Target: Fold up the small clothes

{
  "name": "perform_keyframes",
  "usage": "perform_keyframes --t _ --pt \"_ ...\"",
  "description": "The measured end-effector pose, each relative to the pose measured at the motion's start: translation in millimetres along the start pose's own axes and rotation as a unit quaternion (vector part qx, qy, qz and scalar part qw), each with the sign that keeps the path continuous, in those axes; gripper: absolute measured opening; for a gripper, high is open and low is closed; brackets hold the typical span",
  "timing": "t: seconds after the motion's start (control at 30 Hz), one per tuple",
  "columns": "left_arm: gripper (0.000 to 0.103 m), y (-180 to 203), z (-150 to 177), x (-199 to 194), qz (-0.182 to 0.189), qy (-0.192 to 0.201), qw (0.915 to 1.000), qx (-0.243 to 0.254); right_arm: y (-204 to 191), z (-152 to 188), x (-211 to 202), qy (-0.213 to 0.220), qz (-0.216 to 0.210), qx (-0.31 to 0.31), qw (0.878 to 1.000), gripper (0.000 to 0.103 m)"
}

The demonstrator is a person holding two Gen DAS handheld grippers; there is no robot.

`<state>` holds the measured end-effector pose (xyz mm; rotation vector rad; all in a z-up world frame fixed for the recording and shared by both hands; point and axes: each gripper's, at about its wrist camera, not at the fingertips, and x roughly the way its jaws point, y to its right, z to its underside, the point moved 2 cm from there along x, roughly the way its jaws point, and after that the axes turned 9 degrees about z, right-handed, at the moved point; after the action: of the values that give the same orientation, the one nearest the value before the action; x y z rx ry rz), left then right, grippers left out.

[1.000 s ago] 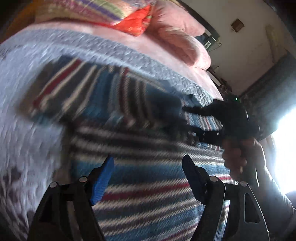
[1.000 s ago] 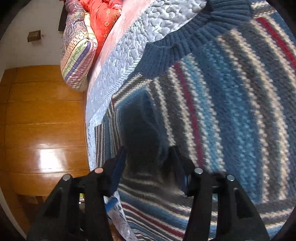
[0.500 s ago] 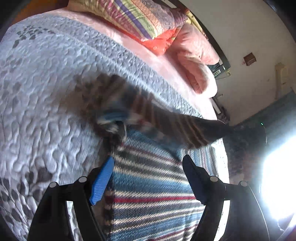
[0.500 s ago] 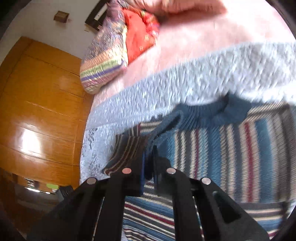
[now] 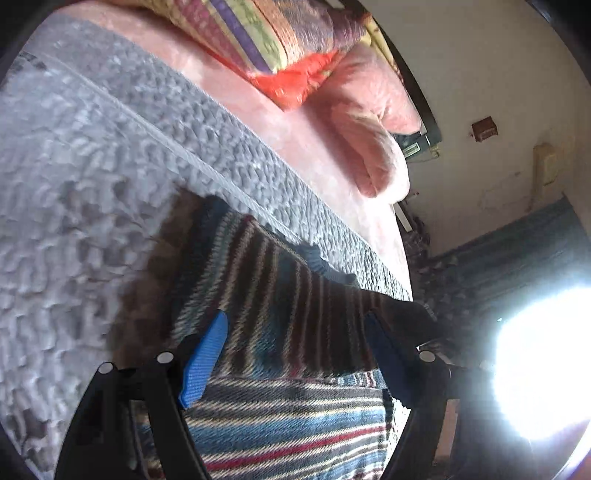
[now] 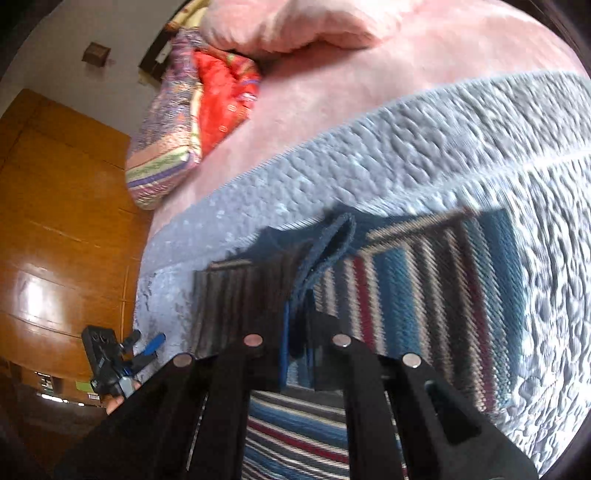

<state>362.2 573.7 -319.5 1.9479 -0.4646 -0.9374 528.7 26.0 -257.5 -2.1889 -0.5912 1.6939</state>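
Note:
A knit sweater (image 6: pixel 424 280) with blue, red, white and black stripes lies on the grey quilted bedspread (image 6: pixel 443 147). My right gripper (image 6: pixel 297 332) is shut on the sweater's blue ribbed cuff (image 6: pixel 325 247) and holds that sleeve up over the body. In the left wrist view the lifted sleeve (image 5: pixel 280 280) stretches across in front of the open left gripper (image 5: pixel 295 354), whose blue pads (image 5: pixel 203 358) touch nothing. The right wrist view shows the left gripper (image 6: pixel 153 347) off the bed's left edge, held by a hand.
A striped and red pillow (image 6: pixel 192 122) and a pink blanket roll (image 6: pixel 295 26) lie at the head of the bed. A wooden wardrobe (image 6: pixel 55 221) stands to the left. A glaring window (image 5: pixel 535 362) and a dark curtain (image 5: pixel 517 251) are on the right.
My right gripper shut on the sleeve cuff and pulled the sleeve up and across the sweater. The left gripper drew back from over the sweater toward the bed's edge, still open.

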Motion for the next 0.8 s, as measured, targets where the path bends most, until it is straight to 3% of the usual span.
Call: perform_keyframes --t 0.13,0.43,0.47,0.5,0.63,0.73,0.8 --pt "0.077 -1.3 2.2 32.5 -0.014 -0.032 0.9992 0.016 37.0 13.4 20.0 -0.015 0.006 0.025 1.000 0.006" --pt "0.077 -26.3 8.4 78.5 -0.070 -0.088 0.9934 0.024 79.6 36.2 62.6 -0.043 0.031 0.040 0.998 0.009" --pt "0.077 -24.3 6.4 80.1 -0.068 -0.092 0.9931 0.024 81.1 36.7 62.7 -0.042 0.027 0.041 0.998 0.009" --pt "0.077 -21.1 4.7 79.9 -0.061 -0.094 0.9934 0.025 81.5 35.6 59.0 -0.039 0.021 0.044 0.998 0.015" --pt "0.077 3.8 -19.9 86.0 -0.031 -0.089 0.9942 0.052 73.4 15.0 24.8 0.024 -0.024 0.053 0.998 0.016" --pt "0.077 4.2 -31.4 105.3 -0.038 -0.104 0.9924 0.054 65.6 9.1 39.1 0.001 -0.051 0.054 0.997 0.016" --pt "0.077 -6.5 -35.1 120.8 -0.073 -0.114 0.9894 0.054 63.4 12.6 62.7 -0.028 -0.034 0.045 0.998 0.015"
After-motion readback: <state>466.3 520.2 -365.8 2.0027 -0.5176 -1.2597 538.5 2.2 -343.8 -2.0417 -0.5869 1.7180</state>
